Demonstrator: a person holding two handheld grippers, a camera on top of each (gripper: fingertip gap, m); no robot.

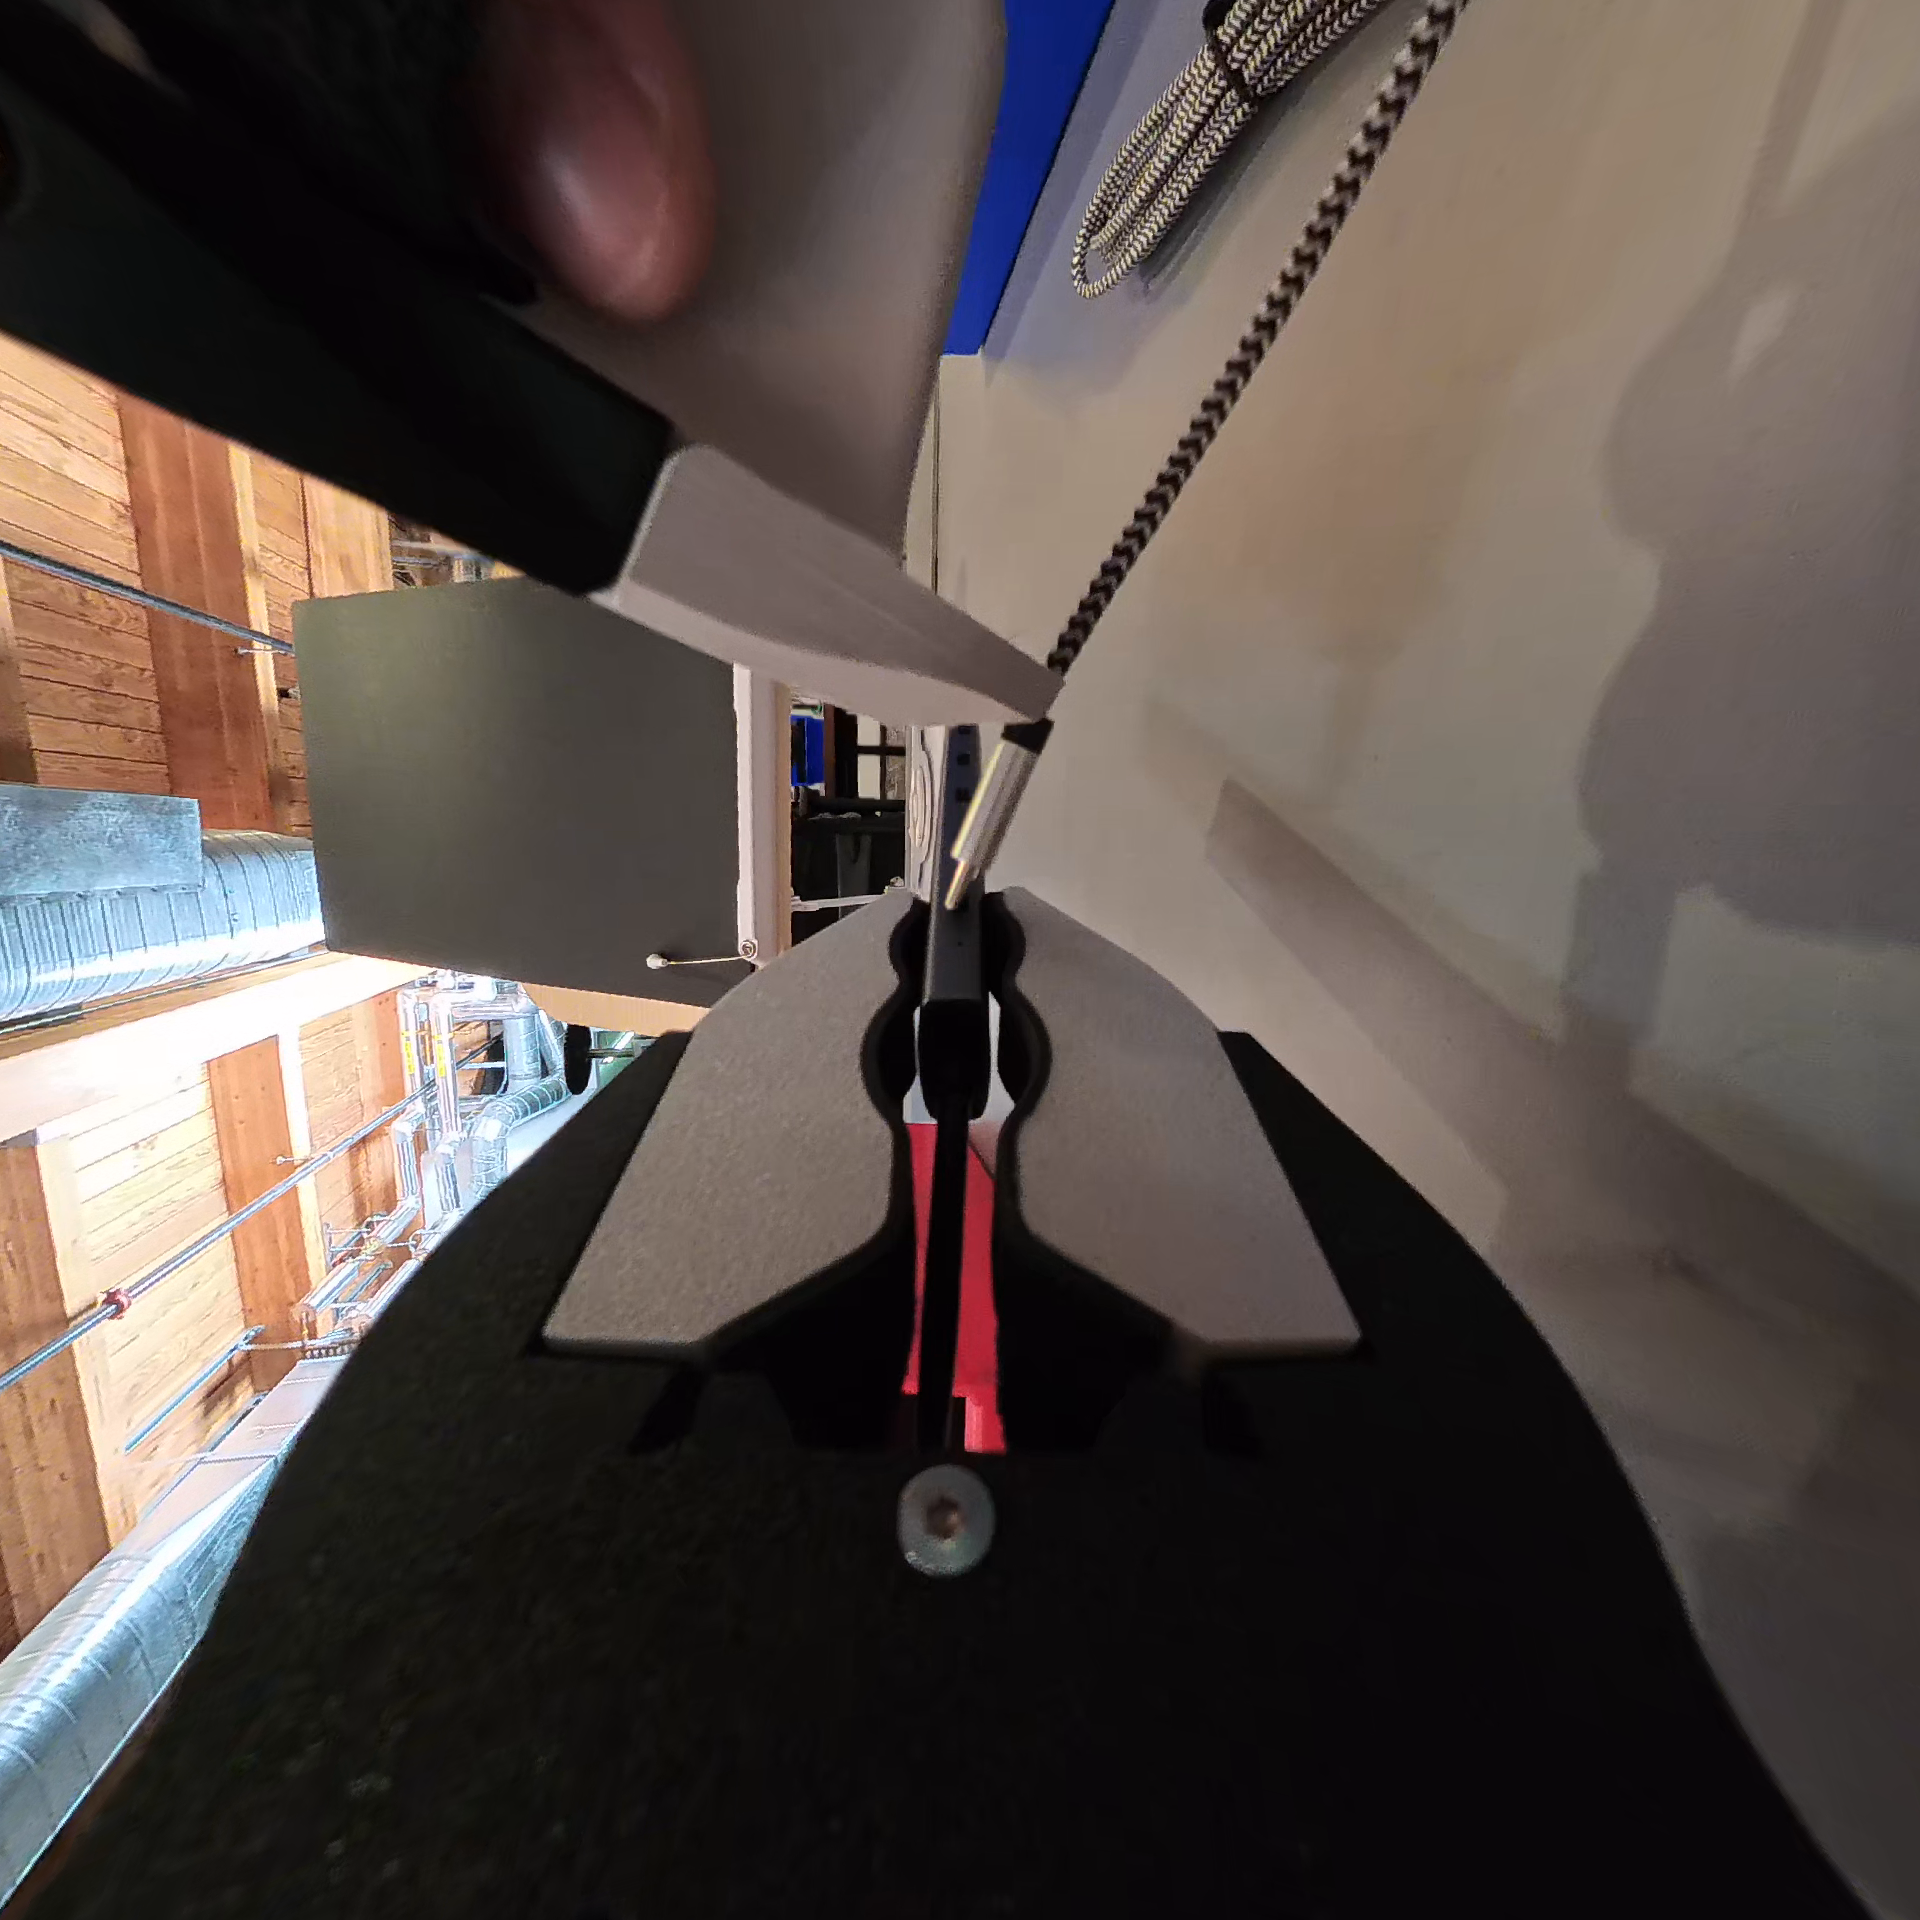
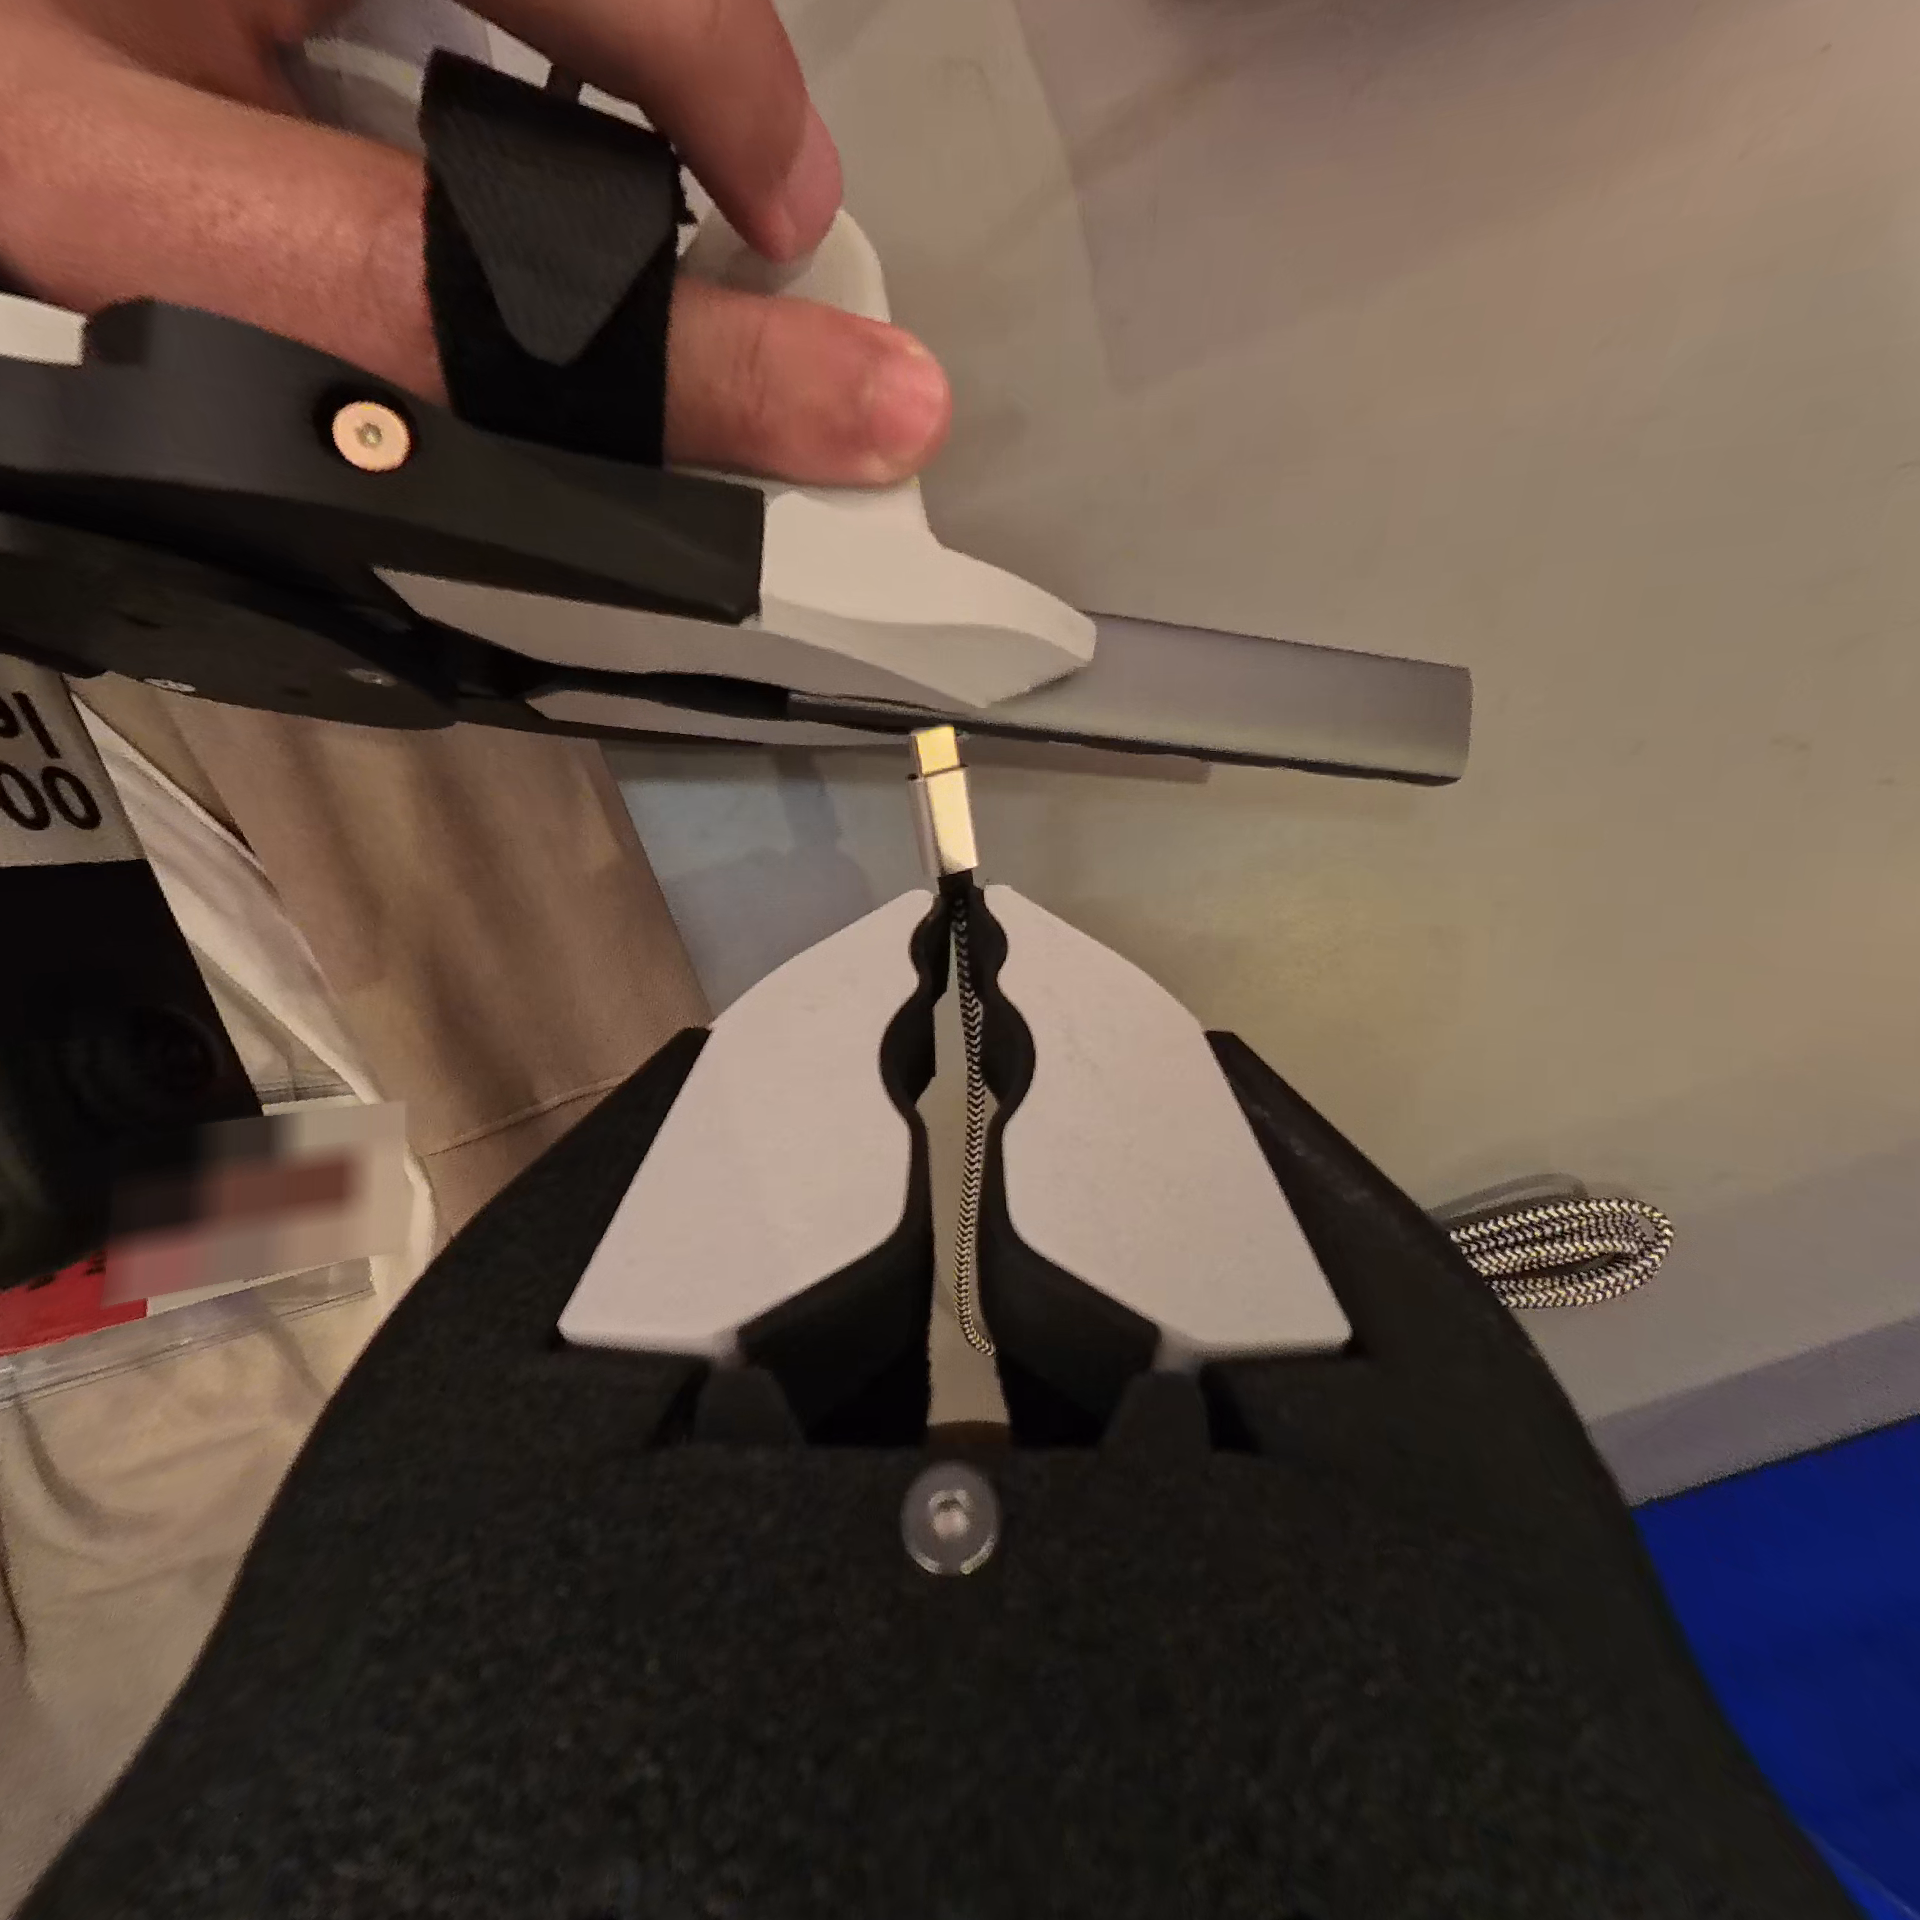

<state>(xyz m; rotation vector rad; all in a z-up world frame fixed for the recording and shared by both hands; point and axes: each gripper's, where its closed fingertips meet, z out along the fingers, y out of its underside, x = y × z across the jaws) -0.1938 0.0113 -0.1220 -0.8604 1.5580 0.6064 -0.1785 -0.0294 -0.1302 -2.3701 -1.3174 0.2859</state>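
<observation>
Pinching a braided cable [image 2: 966,1132] just behind its silver plug [image 2: 940,805], the right tool [image 2: 961,899] holds the plug tip at the edge of a flat grey device [image 2: 1299,696]. The left tool [image 1: 961,914] is clamped on that device [image 1: 956,935] edge-on, a black lead [image 1: 945,1247] trailing between its fingers. The cable's coiled remainder [image 2: 1558,1262] lies on the pale table [image 2: 1455,416], beside a blue mat [image 2: 1787,1662].

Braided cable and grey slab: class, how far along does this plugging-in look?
Done: the left hand-held gripper is shut on the grey slab; the right hand-held gripper is shut on the braided cable behind its metal plug. In hand: the plug tip meets the slab's edge. Left: seating it; most of the plug still shows.
</observation>
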